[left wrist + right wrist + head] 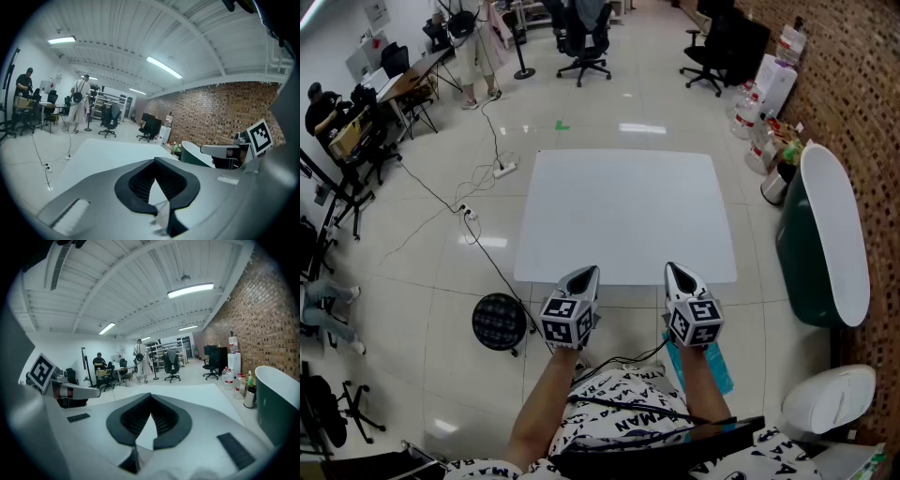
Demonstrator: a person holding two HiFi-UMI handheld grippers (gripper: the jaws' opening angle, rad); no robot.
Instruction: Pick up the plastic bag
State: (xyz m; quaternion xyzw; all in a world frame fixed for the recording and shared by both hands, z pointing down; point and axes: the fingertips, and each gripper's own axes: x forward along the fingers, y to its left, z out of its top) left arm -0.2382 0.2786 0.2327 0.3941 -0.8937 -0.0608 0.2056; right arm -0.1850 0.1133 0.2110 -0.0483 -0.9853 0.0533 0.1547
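1. The white surface [623, 216] is the biggest thing here and lies bare from edge to edge. No plastic bag rests on it, so there is nothing on top to grasp yet.
2. A dark green tub [795, 272] with a pale lid [836, 225] stands on the floor just beyond the surface's right edge, apart from it. It looks parked out of the working area.
3. A black round stool [499, 322] sits on the floor off the near-left corner, out of the person's way.
4. The left claw [587, 274] and the right claw [676, 272] hover side by side over the near edge, both pointing toward the far edge. This reads as a ready pose rather than a reach. In each gripper view the jaws are closed together tip to tip with nothing between them.
5. A teal-blue crinkled sheet [718, 367] shows below the right claw, off the near edge, beside the person's knee. It may be the bag, kept low and close to that hand, but I cannot tell for sure.
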